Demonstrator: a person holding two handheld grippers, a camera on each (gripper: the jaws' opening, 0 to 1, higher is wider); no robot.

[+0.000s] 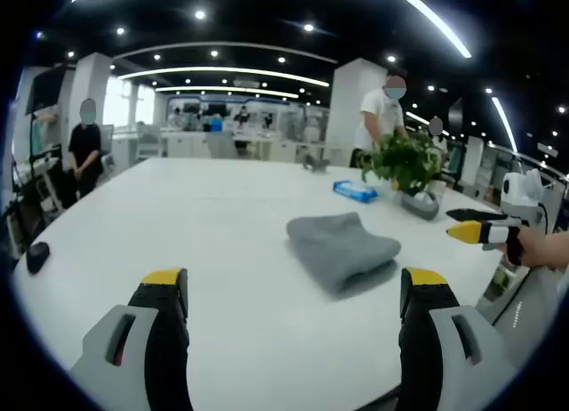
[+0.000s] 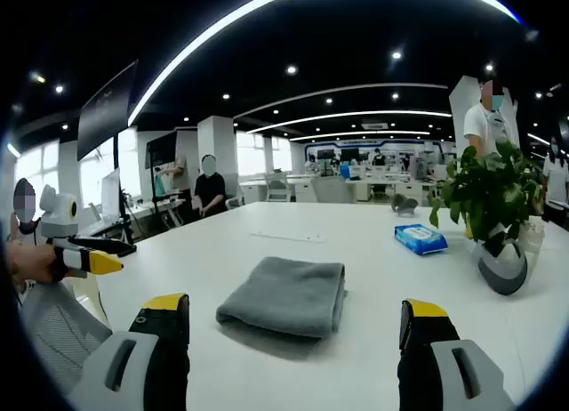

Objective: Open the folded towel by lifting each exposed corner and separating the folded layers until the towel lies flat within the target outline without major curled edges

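Here the white table [image 1: 222,242] spreads wide under both views, and everything else can be placed against the grey folded towel [image 2: 286,295] that lies near its middle. The towel is still fully folded, a thick squarish stack with its layered edges facing the near side, and no target outline can be made out around it. Beyond the towel stands a potted plant [image 2: 487,202], and between plant and towel lies a blue packet [image 2: 420,238]. The left gripper [image 1: 293,318] hangs just short of the towel, its jaws spread wide apart and holding nothing. The right gripper [image 2: 293,326] faces the towel from another side, jaws likewise spread and empty. Neither touches the cloth. By the look of it the unfolding has not begun; this is the approach. The next move calls for one gripper to come down on an exposed corner of the top layer, pinching only that layer before lifting it away.
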